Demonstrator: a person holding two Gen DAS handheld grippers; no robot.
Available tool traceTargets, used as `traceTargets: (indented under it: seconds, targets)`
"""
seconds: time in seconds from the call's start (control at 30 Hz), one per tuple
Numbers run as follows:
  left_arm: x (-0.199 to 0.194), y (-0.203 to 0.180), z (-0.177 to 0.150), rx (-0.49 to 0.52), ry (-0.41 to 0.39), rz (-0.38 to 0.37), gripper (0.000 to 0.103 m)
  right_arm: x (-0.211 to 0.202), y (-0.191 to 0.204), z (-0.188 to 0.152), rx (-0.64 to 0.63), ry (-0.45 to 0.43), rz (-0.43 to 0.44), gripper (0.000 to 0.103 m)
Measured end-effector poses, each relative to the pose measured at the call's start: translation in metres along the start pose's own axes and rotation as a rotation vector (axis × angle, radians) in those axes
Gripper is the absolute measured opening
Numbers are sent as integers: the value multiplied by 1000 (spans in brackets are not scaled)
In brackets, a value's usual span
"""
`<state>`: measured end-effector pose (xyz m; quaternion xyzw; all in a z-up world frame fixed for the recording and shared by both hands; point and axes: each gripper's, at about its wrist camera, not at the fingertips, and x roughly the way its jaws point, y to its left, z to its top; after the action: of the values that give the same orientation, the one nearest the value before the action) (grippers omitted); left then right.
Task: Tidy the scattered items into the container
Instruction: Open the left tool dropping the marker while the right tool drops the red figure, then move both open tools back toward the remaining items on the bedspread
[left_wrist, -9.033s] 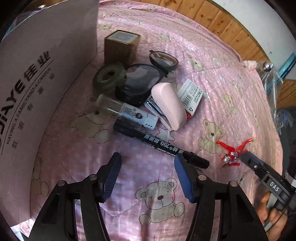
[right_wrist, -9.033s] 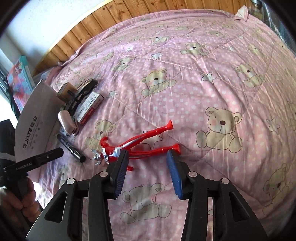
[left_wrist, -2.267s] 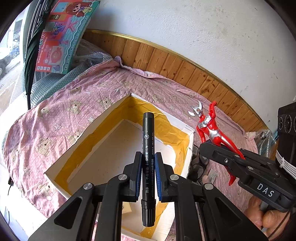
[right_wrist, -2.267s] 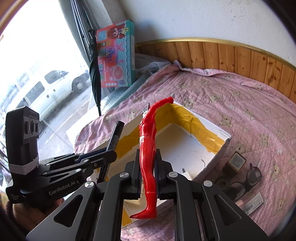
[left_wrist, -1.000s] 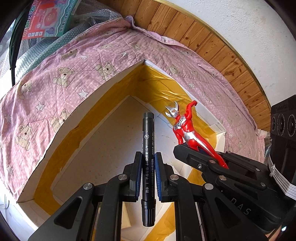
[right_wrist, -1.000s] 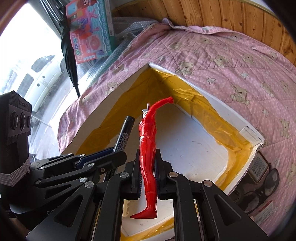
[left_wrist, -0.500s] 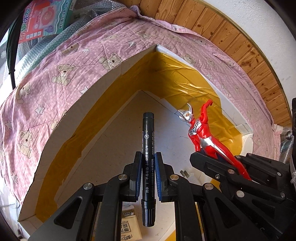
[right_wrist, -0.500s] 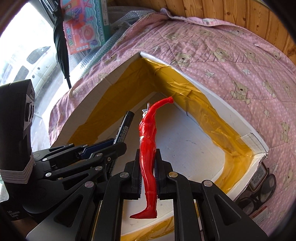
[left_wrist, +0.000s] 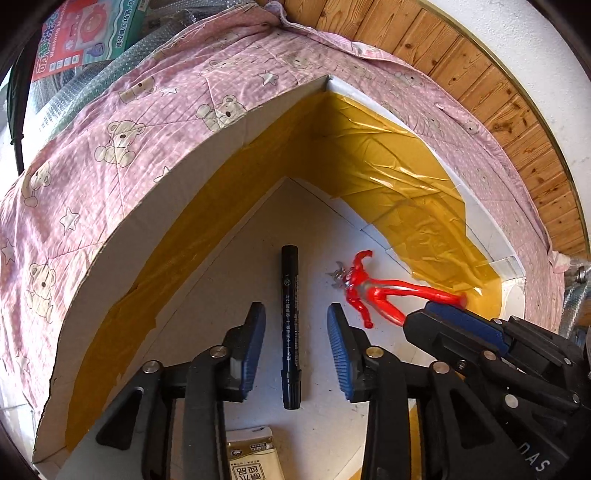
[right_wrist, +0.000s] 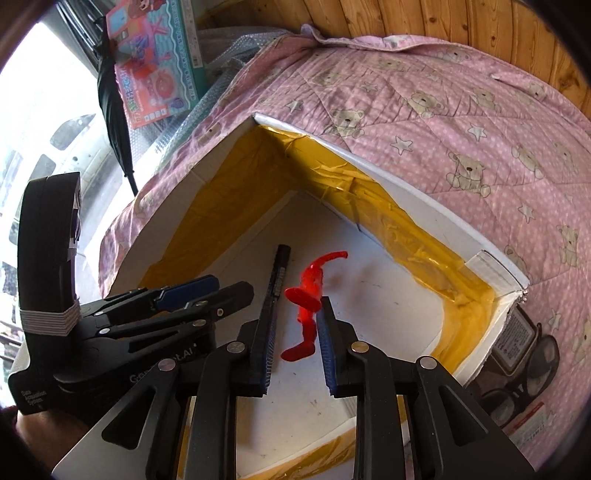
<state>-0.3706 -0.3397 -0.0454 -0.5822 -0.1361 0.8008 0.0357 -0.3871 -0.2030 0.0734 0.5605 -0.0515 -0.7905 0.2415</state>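
While both tools hang over the open cardboard box, the step in hand appears to be the release of two items into it. Left gripper, lower centre of the left wrist view: jaws spread apart, nothing between the pads. Black marker lies lengthwise on the white box floor, seen between the two spread fingers and apparently below them, cap end toward the far corner. Right gripper, lower centre of the right wrist view: jaws likewise parted; the red toy figure shows in the gap, blurred, and whether it touches the right pad cannot be told from this view. In the left wrist view the same figure lies flat on the floor at centre right, just beside the marker, feet toward the yellow-taped wall. A small printed packet sits at the bottom edge, also inside the box.

Glasses and a labelled packet lie on the pink bear-print quilt at lower right, outside the box wall, so the task looks only partly done. The next move calls for lifting both grippers clear of the rim without catching the wall, then carrying them to the lower-right pile, jaws kept wide for the next pick.
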Motion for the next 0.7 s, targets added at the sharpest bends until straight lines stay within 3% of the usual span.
traceTargets:
  seconds: [0.27, 0.5, 0.7]
  targets:
    - [-47, 9, -15, -12, -74, -33, 40, -35, 2, -21, 48, -87, 44, 25]
    - [-93, -4, -42, 3, -127, -96, 42, -66, 23, -49, 38, -135, 108, 25]
    - [-126, -16, -70, 40, -196, -93, 42, -88, 42, -73, 9, -163, 127, 25]
